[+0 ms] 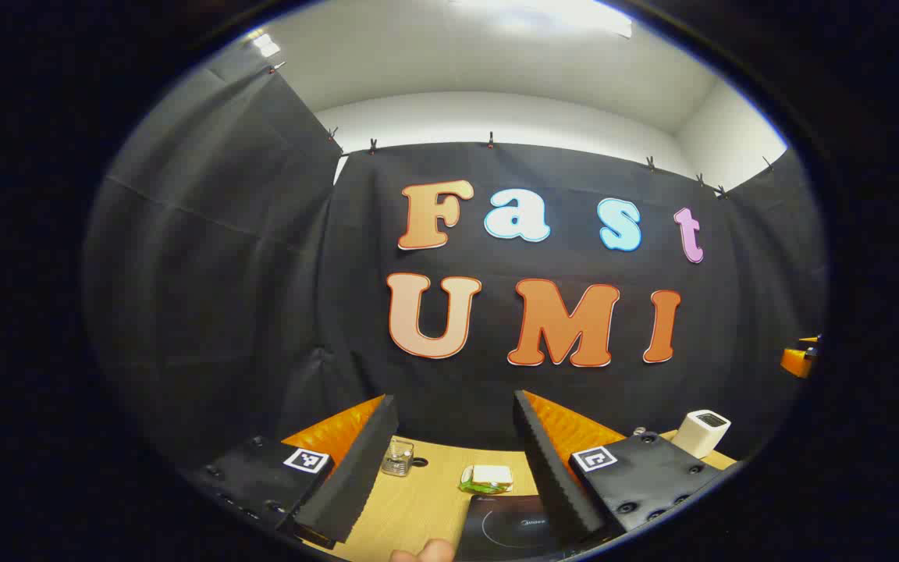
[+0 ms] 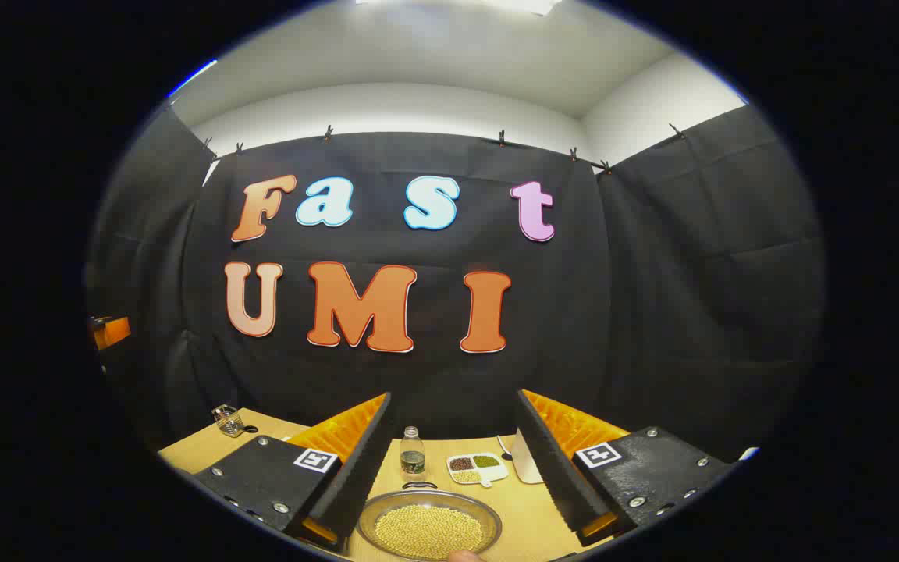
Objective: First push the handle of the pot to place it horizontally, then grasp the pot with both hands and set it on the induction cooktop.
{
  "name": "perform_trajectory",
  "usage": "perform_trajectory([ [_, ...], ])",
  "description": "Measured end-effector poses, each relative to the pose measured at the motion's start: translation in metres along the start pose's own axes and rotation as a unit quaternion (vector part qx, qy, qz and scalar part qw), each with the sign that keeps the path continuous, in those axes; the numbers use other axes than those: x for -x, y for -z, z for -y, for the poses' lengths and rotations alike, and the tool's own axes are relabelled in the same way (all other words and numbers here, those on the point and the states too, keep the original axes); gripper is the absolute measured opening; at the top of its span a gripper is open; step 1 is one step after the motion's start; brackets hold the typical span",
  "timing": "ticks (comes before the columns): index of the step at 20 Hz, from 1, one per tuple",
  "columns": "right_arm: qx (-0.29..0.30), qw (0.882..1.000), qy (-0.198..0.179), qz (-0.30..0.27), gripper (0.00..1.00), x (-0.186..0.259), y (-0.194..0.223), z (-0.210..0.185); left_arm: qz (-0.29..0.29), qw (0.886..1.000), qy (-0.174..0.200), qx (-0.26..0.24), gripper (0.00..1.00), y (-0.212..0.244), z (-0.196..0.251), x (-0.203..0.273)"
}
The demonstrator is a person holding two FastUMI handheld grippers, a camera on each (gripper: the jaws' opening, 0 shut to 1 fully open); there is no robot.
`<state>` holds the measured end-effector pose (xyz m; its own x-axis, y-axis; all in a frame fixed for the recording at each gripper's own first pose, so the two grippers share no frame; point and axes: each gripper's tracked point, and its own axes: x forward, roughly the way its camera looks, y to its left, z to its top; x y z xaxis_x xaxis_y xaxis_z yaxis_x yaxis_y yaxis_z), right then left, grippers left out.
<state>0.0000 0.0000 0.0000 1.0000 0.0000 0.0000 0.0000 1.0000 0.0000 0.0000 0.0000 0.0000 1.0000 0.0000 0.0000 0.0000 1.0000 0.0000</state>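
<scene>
Induction cooktop (image 1: 513, 524), in my left gripper view: dark glossy slab, faint ring on its glass, flat on the pale wooden table at six o'clock, its right edge hidden behind one finger; pot not made out.

In the left gripper view the cooktop (image 1: 513, 529) lies at the table's (image 1: 418, 507) near edge; behind it a sponge (image 1: 488, 478), left of that a jar (image 1: 398, 457). In the right gripper view — a bowl (image 2: 428, 530) of beans nearest; behind it a bottle (image 2: 412, 453); a divided dish (image 2: 477, 468) just right.
</scene>
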Motion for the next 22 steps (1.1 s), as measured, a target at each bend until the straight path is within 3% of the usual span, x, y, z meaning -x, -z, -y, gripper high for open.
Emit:
perform_trajectory([
  [11,-0.003,1.000,-0.004,-0.008,0.95,-0.012,0.002,0.001,0.001,1.000,0.015,-0.012,0.98,0.002,0.021,-0.012],
  [22,0.000,0.999,-0.045,-0.010,0.95,0.005,0.003,-0.023,0.010,1.000,0.018,-0.010,0.97,-0.008,0.020,0.000],
])
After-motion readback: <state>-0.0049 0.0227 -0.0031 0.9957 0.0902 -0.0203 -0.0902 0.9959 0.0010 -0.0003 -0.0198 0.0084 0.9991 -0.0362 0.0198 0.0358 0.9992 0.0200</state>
